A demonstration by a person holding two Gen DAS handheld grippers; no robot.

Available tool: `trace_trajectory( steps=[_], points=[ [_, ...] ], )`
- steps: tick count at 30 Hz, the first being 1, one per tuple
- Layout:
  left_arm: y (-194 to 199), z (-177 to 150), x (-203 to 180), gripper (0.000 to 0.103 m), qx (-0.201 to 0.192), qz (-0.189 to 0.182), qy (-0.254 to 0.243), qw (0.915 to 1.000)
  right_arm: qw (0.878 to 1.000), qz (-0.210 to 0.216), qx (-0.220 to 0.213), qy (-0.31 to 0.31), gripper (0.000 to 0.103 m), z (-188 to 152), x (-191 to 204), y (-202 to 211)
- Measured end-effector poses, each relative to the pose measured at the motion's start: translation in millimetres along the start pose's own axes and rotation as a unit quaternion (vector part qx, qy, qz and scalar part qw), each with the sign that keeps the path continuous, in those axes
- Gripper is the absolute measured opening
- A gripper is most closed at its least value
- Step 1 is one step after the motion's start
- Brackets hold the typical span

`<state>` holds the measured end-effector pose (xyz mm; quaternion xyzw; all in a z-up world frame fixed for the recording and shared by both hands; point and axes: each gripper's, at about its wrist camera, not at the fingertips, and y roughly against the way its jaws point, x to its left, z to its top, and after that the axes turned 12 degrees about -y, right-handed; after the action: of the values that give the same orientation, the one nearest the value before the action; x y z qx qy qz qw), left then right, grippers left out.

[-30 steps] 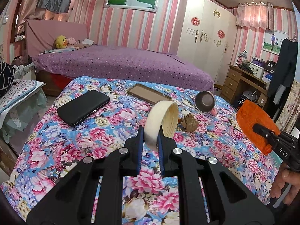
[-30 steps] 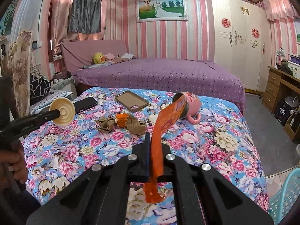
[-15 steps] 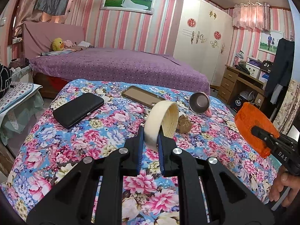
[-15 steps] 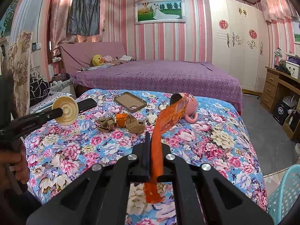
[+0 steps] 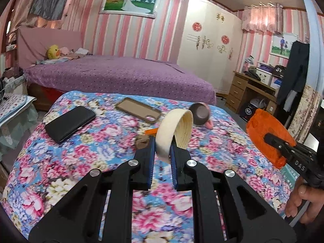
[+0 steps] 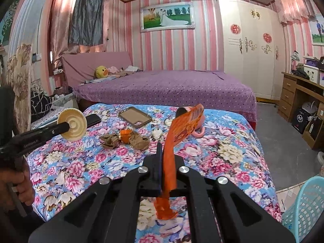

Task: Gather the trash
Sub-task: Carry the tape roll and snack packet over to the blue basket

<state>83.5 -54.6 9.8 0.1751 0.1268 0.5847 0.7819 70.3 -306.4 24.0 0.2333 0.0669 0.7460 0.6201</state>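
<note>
My left gripper (image 5: 162,151) is shut on a cream paper bowl (image 5: 174,131) and holds it above the floral bed; the bowl also shows in the right wrist view (image 6: 73,124). My right gripper (image 6: 167,158) is shut on an orange wrapper (image 6: 182,127), which also shows at the right of the left wrist view (image 5: 267,133). On the bed lie crumpled brown trash (image 6: 139,140), a second brown scrap (image 6: 109,139), an orange piece (image 6: 125,135) and a small white scrap (image 6: 157,134).
A black phone (image 5: 69,123), a brown phone case (image 5: 138,110) and a tipped pink mug (image 5: 200,114) lie on the floral bed (image 5: 60,162). A light blue basket (image 6: 305,208) stands on the floor at lower right. A purple bed and a wooden desk stand behind.
Both grippers have pulled back and up from the bed, keeping their loads. The view has shifted rightward, and more of the blue basket shows.
</note>
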Motion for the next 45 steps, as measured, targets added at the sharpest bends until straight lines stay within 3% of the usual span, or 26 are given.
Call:
trace_trajectory(
  steps=[6, 15, 25, 32, 36, 45],
  points=[
    [1.1, 15.1, -31.0, 0.013, -0.011, -0.014, -0.025, 0.9995, 1.0, -0.019, -0.021, 0.006, 0.002, 12.0, -17.9, 19.2],
    [-6.3, 35.2, -101.9, 0.013, -0.018, -0.066, -0.048, 0.9965, 0.995, -0.087, -0.04, 0.001, 0.002, 14.0, -87.9, 76.4],
    [-21.1, 50.8, -248.1, 0.013, -0.028, -0.176, -0.083, 0.9805, 0.98, -0.187, -0.054, -0.04, 0.002, 5.7, -183.3, 149.6],
    [-45.7, 33.6, -328.6, 0.013, 0.004, -0.229, -0.092, 0.9691, 0.969, -0.232, -0.052, -0.072, 0.002, -11.3, -226.4, 174.9],
    [-59.2, 17.5, -351.0, 0.013, 0.021, -0.256, -0.087, 0.9626, 0.965, -0.246, -0.045, -0.083, 0.002, -20.2, -240.9, 178.6],
    [-78.9, -1.7, -365.5, 0.013, 0.029, -0.277, -0.101, 0.9551, 0.955, -0.273, -0.032, -0.116, 0.002, -34.9, -276.2, 181.8]
  ],
)
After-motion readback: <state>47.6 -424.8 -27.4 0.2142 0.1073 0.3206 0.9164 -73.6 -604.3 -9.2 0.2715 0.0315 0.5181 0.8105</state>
